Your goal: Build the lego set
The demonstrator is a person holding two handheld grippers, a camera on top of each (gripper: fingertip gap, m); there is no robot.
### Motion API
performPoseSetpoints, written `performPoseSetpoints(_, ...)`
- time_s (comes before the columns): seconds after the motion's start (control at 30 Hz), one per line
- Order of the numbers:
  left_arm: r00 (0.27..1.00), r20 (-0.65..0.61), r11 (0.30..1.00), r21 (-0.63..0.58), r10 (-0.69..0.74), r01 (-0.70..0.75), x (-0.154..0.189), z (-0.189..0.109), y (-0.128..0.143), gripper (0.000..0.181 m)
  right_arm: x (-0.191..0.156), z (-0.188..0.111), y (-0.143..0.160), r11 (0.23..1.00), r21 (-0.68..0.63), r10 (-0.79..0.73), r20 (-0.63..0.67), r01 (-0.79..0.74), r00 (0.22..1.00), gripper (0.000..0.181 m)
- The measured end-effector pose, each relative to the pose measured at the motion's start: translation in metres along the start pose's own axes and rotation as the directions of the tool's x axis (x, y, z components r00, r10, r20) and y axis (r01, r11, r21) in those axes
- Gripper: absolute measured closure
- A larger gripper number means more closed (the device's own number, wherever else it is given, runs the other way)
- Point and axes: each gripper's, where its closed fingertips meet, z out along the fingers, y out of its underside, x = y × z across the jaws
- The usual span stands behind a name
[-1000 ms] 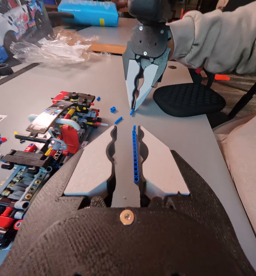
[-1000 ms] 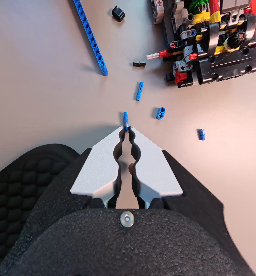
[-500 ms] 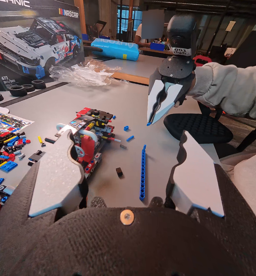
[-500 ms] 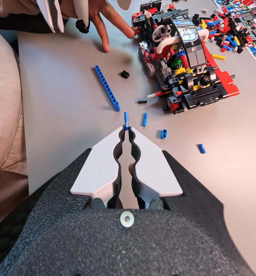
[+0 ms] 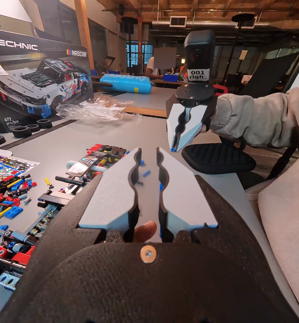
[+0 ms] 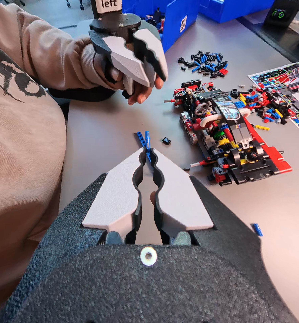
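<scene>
My right gripper is shut on a small blue pin that sticks out past its tips. It hovers above the grey table, over one end of a long blue beam. In the left wrist view it hangs just right of my left fingertips. My left gripper is open with a narrow gap and empty. It is raised above the table. The half-built car chassis lies to the right and also shows in the left wrist view.
A black piece, a black pin and a blue pin lie loose. Parts piles, a sticker sheet, the set's box, tyres, plastic bags and a black chair seat surround the workspace. There is about 8 cm between the tips of the two grippers. The black piece lies around 11 cm away from my right fingertips.
My left gripper let go of the blue beam, opened wide, then narrowed to a small gap and rose. My right gripper lifted the blue pin off the table toward the left gripper.
</scene>
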Motion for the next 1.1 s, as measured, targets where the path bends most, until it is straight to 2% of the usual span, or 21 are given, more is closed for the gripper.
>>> performPoseSetpoints(0.03,1.000,0.003,1.000,-0.011,0.014,-0.014,0.000,0.000,0.002,0.180,-0.002,0.003,-0.002,1.000,0.009,0.001,0.007,-0.001,1.000,0.180)
performPoseSetpoints(0.2,0.999,-0.022,0.998,-0.037,0.044,-0.045,0.005,0.001,0.007,0.181,-0.006,0.015,-0.013,0.998,0.061,0.002,0.028,-0.004,1.000,0.180)
performPoseSetpoints(0.3,0.998,-0.054,0.999,-0.013,0.035,-0.035,0.011,0.001,0.003,0.160,-0.005,0.017,-0.029,0.988,0.151,0.023,0.035,-0.028,0.999,0.180)
performPoseSetpoints(0.37,0.996,-0.079,0.999,0.008,0.032,-0.031,0.015,0.000,-0.002,0.155,-0.004,0.014,-0.044,0.966,0.247,0.069,0.055,-0.080,0.996,0.180)
performPoseSetpoints(0.47,0.995,-0.051,0.996,0.034,0.082,-0.080,0.016,-0.002,-0.008,0.151,0.004,0.008,-0.064,0.873,0.404,0.243,0.127,-0.273,0.962,0.180)
performPoseSetpoints(0.6,0.990,0.007,0.989,0.044,0.142,-0.142,0.016,0.000,-0.014,0.152,0.006,0.003,-0.080,0.690,0.521,0.408,0.295,-0.503,0.864,0.181)
performPoseSetpoints(0.73,0.990,0.041,0.988,0.070,0.136,-0.139,0.016,0.002,-0.020,0.154,0.001,0.010,-0.089,0.558,0.534,0.476,0.421,-0.635,0.772,0.181)
performPoseSetpoints(0.93,0.972,0.089,0.971,0.083,0.219,-0.226,0.017,-0.004,-0.028,0.157,-0.004,0.028,-0.091,0.520,0.500,0.514,0.464,-0.692,0.721,0.180)
performPoseSetpoints(1.1,0.948,0.130,0.953,0.051,0.289,-0.298,0.014,-0.006,-0.028,0.161,-0.007,0.035,-0.091,0.529,0.493,0.521,0.454,-0.691,0.723,0.180)
